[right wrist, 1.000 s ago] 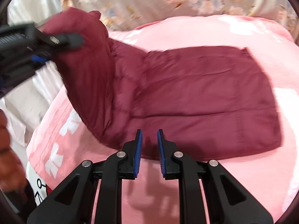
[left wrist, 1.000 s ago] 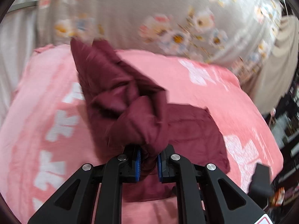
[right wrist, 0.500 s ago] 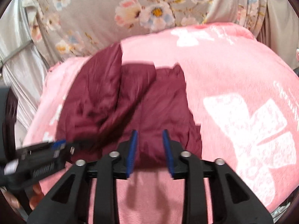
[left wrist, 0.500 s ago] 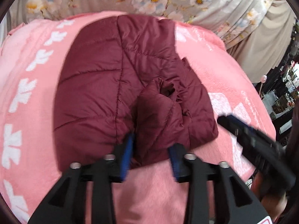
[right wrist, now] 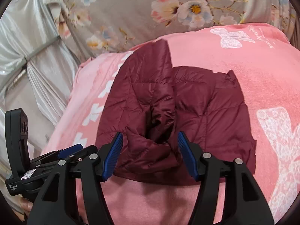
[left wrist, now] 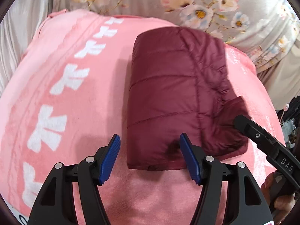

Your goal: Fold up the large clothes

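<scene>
A maroon quilted jacket (left wrist: pixel 168 93) lies folded into a thick rectangle on the pink blanket (left wrist: pixel 65 131). My left gripper (left wrist: pixel 150 150) hovers over its near edge. The jaws are opening; a corner of the jacket lies between the pads, untouched. In the right wrist view the jacket (right wrist: pixel 196 108) shows a rumpled sleeve bunched at its near edge. My right gripper (right wrist: pixel 150 150) is also opening, with that bunch lying loose between the pads. One right gripper finger (left wrist: pixel 249 127) reaches over the jacket's right corner. The left gripper (right wrist: pixel 75 150) shows at the lower left.
A grey floral cloth (left wrist: pixel 206 9) hangs behind the bed. Silvery fabric (right wrist: pixel 28 56) sits off the blanket's left side. Dark clutter (left wrist: pixel 292 121) lies past the right edge. A hand (left wrist: pixel 281 202) holds the right gripper's handle.
The left gripper carried a raised bunch of jacket over, lowered it and let go. The jacket now lies folded. Both grippers' jaws have spread wider.
</scene>
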Demonstrator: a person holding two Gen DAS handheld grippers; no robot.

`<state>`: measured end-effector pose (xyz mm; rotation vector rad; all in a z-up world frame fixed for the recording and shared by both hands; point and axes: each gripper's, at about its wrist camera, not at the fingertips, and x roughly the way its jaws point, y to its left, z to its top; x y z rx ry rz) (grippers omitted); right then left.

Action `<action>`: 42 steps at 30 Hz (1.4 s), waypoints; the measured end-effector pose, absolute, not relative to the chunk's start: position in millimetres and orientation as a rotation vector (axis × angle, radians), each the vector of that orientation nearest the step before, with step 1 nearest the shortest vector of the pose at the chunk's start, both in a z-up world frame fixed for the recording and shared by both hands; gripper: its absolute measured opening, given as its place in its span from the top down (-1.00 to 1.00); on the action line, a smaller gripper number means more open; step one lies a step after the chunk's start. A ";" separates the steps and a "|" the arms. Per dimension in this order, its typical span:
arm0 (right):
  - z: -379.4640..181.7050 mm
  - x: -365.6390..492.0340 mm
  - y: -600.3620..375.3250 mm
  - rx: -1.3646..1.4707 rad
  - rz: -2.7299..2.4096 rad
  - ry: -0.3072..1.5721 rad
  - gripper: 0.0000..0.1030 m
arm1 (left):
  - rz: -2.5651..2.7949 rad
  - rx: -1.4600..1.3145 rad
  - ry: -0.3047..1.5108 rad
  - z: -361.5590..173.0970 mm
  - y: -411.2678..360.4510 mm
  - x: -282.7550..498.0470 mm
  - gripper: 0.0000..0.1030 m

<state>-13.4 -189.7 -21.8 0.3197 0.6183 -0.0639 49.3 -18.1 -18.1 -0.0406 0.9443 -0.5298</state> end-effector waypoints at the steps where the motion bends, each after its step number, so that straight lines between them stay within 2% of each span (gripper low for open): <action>1: -24.1 -13.1 -189.7 0.305 -0.075 0.621 0.45 | -0.529 -0.040 0.948 -20.0 -16.5 49.3 -0.22; 2: -26.9 -12.5 -193.1 0.304 -0.083 0.632 0.78 | -0.532 -0.040 0.949 -21.6 -16.4 48.5 -0.22; 4: -27.9 -20.6 -205.8 0.352 -0.080 0.611 0.85 | -0.542 -0.032 0.947 -20.6 -20.1 46.3 -0.22; 10: -29.1 -54.3 -240.4 0.339 -0.229 0.599 0.87 | -0.587 0.016 0.930 -20.0 -43.9 40.7 -0.22; 16: -60.8 -71.2 -268.7 0.313 -0.424 0.671 0.90 | -0.586 0.073 0.962 -37.9 -70.8 39.1 -0.23; 20: -73.6 -84.6 -286.2 0.445 -0.387 0.664 0.90 | -0.578 0.074 0.985 -48.5 -75.3 40.9 -0.24; 22: -62.7 -93.7 -284.0 0.473 -0.361 0.604 0.84 | -0.578 0.073 0.983 -48.8 -74.7 41.4 -0.24; 24: -46.9 -97.1 -275.9 0.461 -0.336 0.560 0.65 | -0.577 0.067 0.986 -49.3 -74.6 41.3 -0.25; 25: -39.0 -96.3 -270.5 0.450 -0.315 0.541 0.32 | -0.576 0.064 0.986 -49.4 -74.5 41.2 -0.25; 26: -32.2 -93.9 -263.1 0.435 -0.279 0.527 -0.09 | -0.576 0.060 0.986 -49.7 -74.1 41.4 -0.25; 27: -28.7 -89.2 -258.0 0.424 -0.255 0.527 -0.19 | -0.575 0.052 0.986 -49.9 -73.3 41.4 -0.25; 30: -36.9 -69.3 -243.1 0.386 -0.224 0.575 -0.20 | -0.575 0.039 0.992 -48.6 -71.0 41.4 -0.25; 31: -42.1 -62.4 -242.3 0.381 -0.221 0.596 -0.11 | -0.576 0.031 0.993 -47.3 -69.1 41.5 -0.25; 32: -48.2 -57.2 -241.9 0.381 -0.215 0.616 0.22 | -0.577 0.022 0.993 -45.1 -66.8 41.2 -0.25; 33: -55.3 -52.3 -243.4 0.398 -0.211 0.636 0.42 | -0.577 0.013 0.990 -42.5 -64.2 40.4 -0.24; 34: -55.5 -52.5 -243.3 0.412 -0.211 0.637 0.70 | -0.575 0.006 0.984 -39.9 -61.4 39.5 -0.24; 36: -51.5 -63.8 -251.4 0.447 -0.206 0.603 0.87 | -0.566 -0.004 0.967 -34.0 -55.0 38.1 -0.24; 40: -40.7 -81.3 -257.5 0.381 -0.307 0.584 1.00 | -0.568 -0.016 0.970 -33.6 -51.5 41.1 -0.24; 42: -47.7 -85.7 -266.1 0.356 -0.383 0.622 1.00 | -0.560 0.001 0.976 -39.3 -55.8 41.1 -0.24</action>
